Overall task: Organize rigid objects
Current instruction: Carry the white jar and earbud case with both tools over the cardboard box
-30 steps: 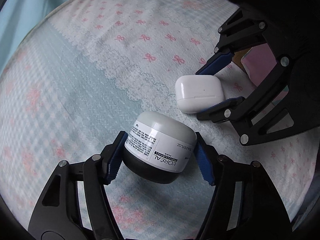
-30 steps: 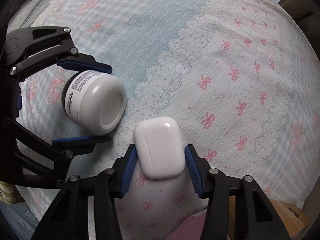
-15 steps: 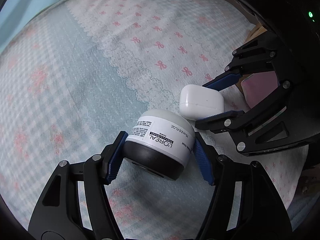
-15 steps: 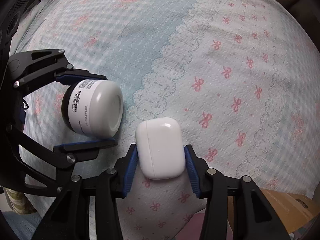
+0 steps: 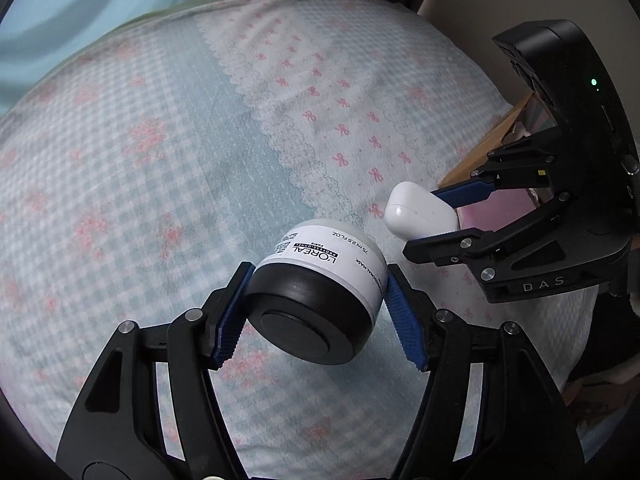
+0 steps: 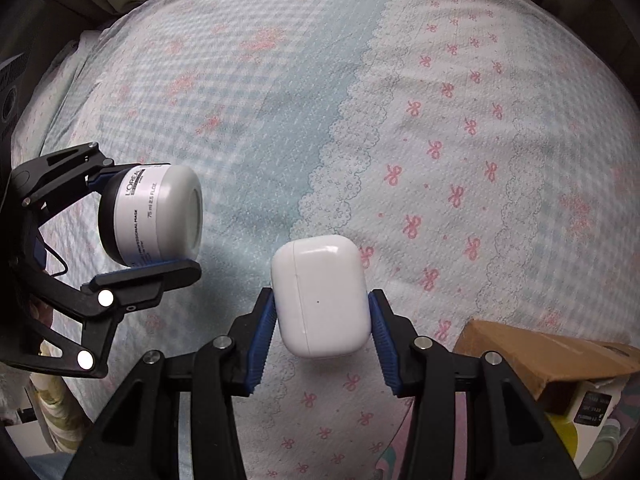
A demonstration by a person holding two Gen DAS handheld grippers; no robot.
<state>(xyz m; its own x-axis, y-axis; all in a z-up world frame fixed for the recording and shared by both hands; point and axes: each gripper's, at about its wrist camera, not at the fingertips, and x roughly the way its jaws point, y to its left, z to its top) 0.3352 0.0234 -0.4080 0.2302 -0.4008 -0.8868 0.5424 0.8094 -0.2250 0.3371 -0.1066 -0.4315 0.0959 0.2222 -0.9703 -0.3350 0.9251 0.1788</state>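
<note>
My left gripper point(image 5: 316, 312) is shut on a white L'Oreal jar point(image 5: 320, 276) with a black lid, held on its side above the bed. The jar point(image 6: 156, 212) and left gripper point(image 6: 144, 224) also show in the right wrist view at the left. My right gripper point(image 6: 322, 316) is shut on a white earbuds case point(image 6: 322, 296), lifted above the bedsheet. In the left wrist view the case point(image 5: 420, 214) and right gripper point(image 5: 444, 214) sit to the right of the jar.
A bedsheet point(image 6: 360, 120) with blue checks, white lace and pink bows covers the bed. A brown cardboard box point(image 6: 536, 356) sits at the bed's near right edge, also seen behind the right gripper point(image 5: 480, 148). Curtains hang beyond the bed.
Both grippers have risen off the bed, lifting the jar and the earbuds case clear of the sheet. The jar now tilts with its black lid toward the left camera.
</note>
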